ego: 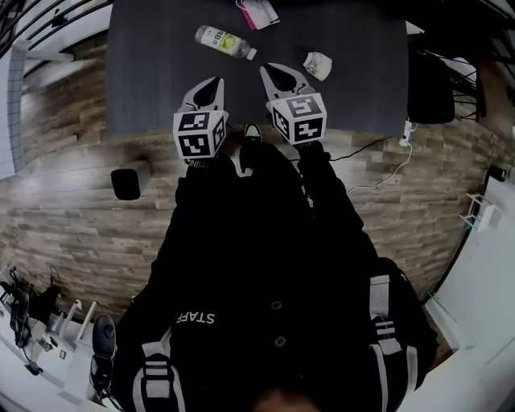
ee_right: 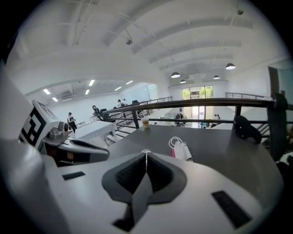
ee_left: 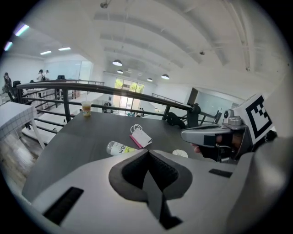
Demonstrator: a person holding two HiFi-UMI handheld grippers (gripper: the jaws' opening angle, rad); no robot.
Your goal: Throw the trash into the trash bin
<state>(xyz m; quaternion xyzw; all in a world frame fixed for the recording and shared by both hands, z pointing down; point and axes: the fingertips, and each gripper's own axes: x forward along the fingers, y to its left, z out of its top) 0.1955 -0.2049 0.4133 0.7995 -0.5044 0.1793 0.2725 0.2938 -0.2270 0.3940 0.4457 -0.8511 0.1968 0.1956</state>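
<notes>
The left claw point(ego: 211, 83) and right claw point(ego: 276, 71) are held shut and empty over the dark grey worktop point(ego: 145, 72), seemingly readied for the clear plastic bottle point(ego: 224, 41).

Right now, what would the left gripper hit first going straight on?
Likely the bottle lying just ahead of the left gripper, though its downward tilt might reach the table first.

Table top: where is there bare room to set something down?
Bare: the left part of the table, left of the bottle, and its right part, beyond the crumpled paper. Crowded: the middle, where bottle, pink-and-white tag and paper lie just ahead of the left tool and right tool.
</notes>
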